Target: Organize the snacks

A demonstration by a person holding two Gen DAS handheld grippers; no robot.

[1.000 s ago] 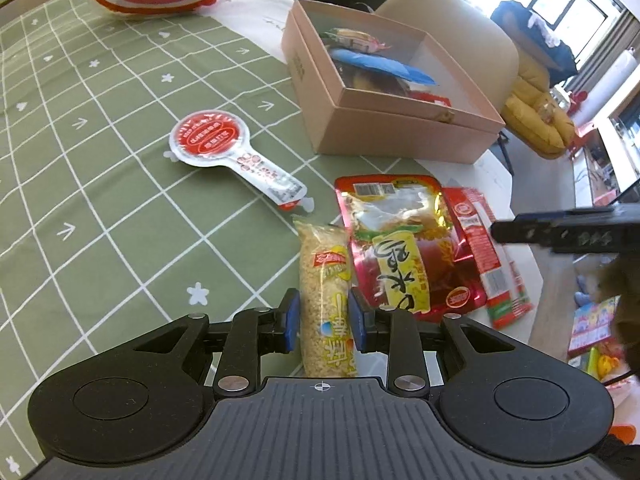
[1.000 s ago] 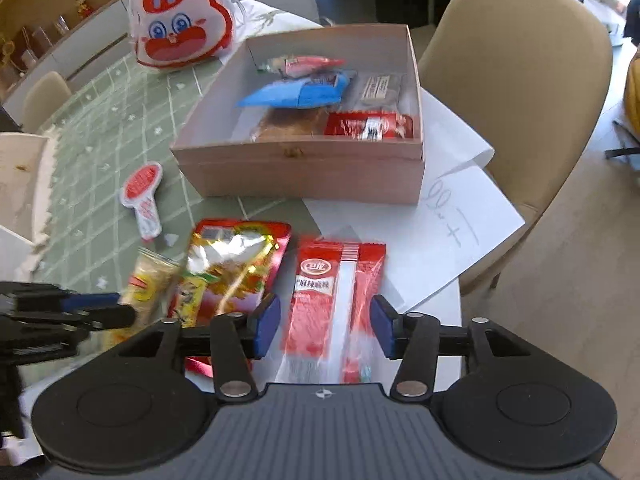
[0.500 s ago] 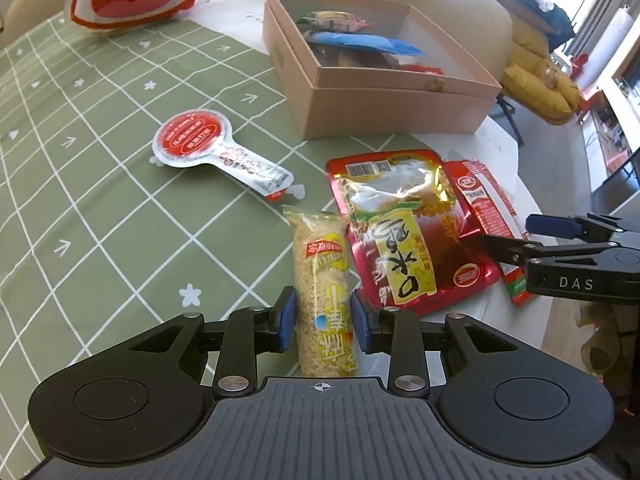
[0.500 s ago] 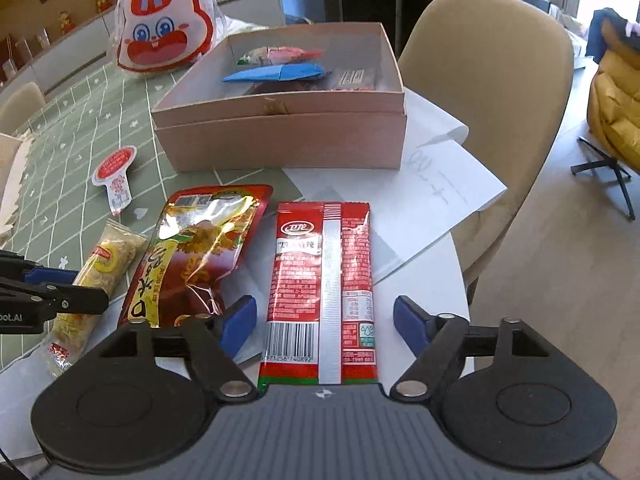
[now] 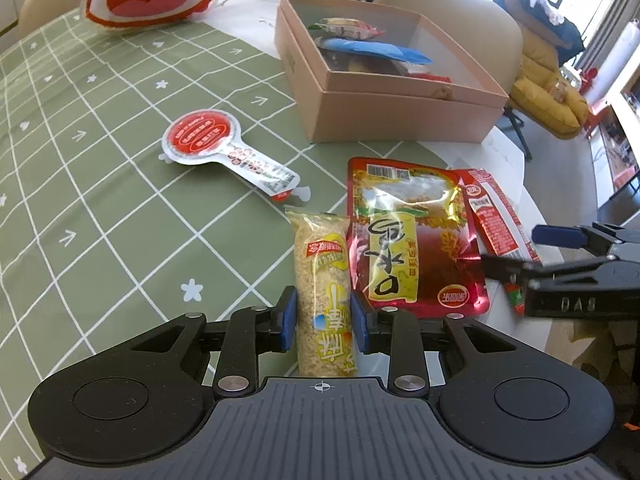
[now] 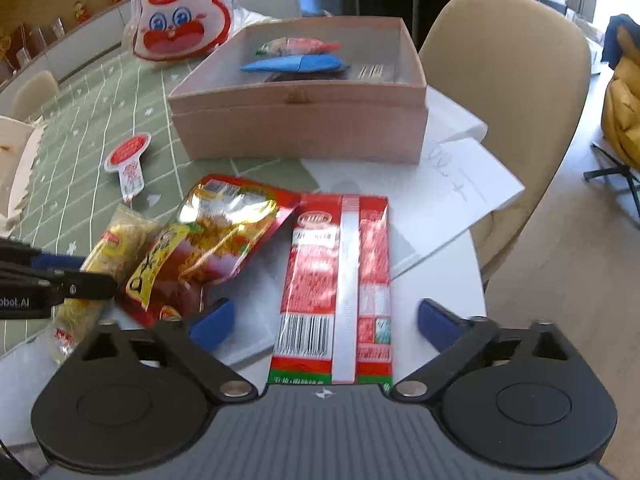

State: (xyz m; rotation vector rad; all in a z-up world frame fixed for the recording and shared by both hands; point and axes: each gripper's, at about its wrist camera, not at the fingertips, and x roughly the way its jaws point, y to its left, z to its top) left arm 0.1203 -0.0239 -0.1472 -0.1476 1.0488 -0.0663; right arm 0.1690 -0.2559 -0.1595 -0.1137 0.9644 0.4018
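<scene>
My left gripper (image 5: 323, 320) is shut on a yellow rice-cracker bar (image 5: 322, 276) that lies on the table, also seen in the right wrist view (image 6: 110, 252). Beside it lies a red and gold snack pouch (image 5: 412, 236). My right gripper (image 6: 326, 322) is wide open, its fingers on either side of a flat red packet (image 6: 340, 276) on the table. The open pink box (image 6: 304, 120) holds several snacks, among them a blue packet (image 6: 296, 65). The box also shows in the left wrist view (image 5: 400, 108).
A round red spoon-shaped packet (image 5: 224, 152) lies on the green checked tablecloth (image 5: 80, 180). A rabbit-face bag (image 6: 180, 24) stands behind the box. White papers (image 6: 452, 184) lie under the box's right side. A beige chair (image 6: 516, 92) stands by the table edge.
The right gripper has opened wider and come down around the near end of the red packet. The left gripper stays shut on the yellow bar.
</scene>
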